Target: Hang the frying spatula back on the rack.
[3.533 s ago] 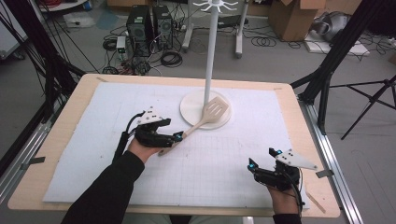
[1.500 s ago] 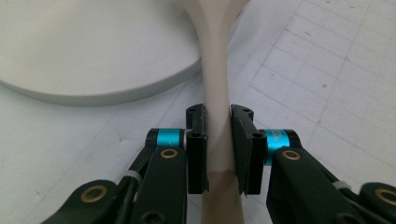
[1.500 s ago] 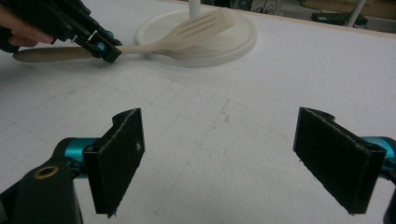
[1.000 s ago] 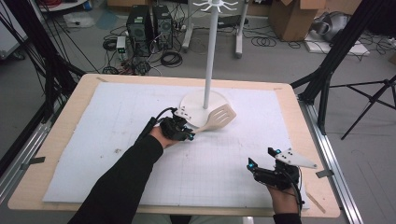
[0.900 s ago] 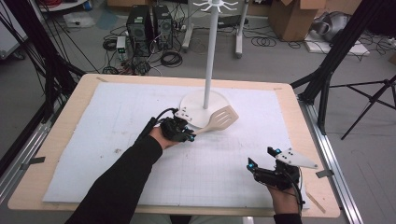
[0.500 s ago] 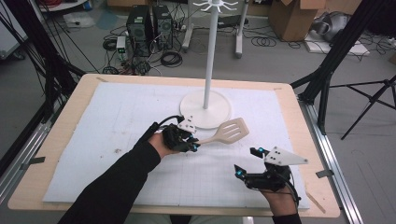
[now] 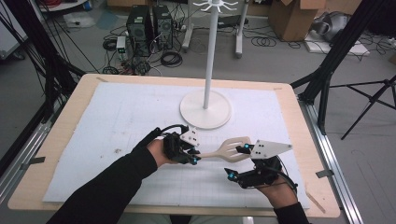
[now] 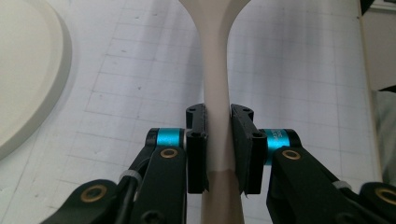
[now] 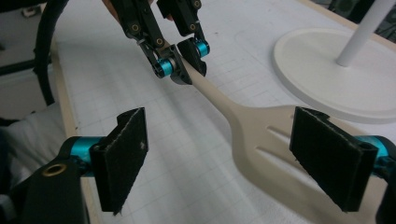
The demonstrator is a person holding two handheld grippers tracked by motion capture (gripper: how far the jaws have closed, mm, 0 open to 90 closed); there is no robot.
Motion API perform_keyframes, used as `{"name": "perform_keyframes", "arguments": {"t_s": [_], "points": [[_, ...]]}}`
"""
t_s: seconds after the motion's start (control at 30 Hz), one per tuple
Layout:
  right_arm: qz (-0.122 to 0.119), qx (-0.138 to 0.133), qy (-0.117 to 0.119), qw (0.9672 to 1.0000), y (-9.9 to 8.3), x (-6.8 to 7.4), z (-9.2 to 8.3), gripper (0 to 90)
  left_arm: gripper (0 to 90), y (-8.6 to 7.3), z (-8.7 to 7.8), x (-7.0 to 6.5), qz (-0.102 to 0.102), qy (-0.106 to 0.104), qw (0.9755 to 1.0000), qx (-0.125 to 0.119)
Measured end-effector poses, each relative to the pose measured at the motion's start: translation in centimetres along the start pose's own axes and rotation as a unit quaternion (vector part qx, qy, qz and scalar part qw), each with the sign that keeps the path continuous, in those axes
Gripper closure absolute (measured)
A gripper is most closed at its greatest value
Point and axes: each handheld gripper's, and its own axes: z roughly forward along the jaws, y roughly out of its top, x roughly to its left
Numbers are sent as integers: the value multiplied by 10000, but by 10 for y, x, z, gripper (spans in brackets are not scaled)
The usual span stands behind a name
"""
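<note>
A beige slotted spatula (image 7: 227, 149) hangs level above the white mat, handle to the left. My left gripper (image 7: 193, 157) is shut on the handle (image 8: 215, 88); its black pads (image 8: 198, 140) press both sides of it. My right gripper (image 7: 237, 161) stands open around the spatula's head (image 9: 261, 135). Its jaws have just been closing, and the head lies between them. The left pad (image 9: 123, 149) is clear of the head; the right pad (image 9: 331, 156) covers the head's far edge. The left gripper (image 9: 184, 58) shows beyond, clamped on the handle.
A white stand with a round base (image 7: 205, 111) and a tall pole (image 7: 211, 51) rises at the mat's far middle, just behind the spatula. The gridded white mat (image 7: 107, 121) covers the wooden table (image 7: 60, 140). Tripods, cables and boxes stand on the floor beyond.
My left gripper has carried the spatula from the stand's base toward the near right. My right gripper has risen and moved left until its jaws straddle the spatula's head.
</note>
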Motion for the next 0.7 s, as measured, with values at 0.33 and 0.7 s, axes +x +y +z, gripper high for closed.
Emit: {"name": "perform_keyframes", "arguments": {"t_s": [0.33,0.7], "points": [[-795,850,367,9925,34,6,20,280,764,11,-11,-16,341,-297,9988,203],[-1172,1444,721,9799,45,13,44,376,764,13,-16,-23,497,-522,9971,230]]}}
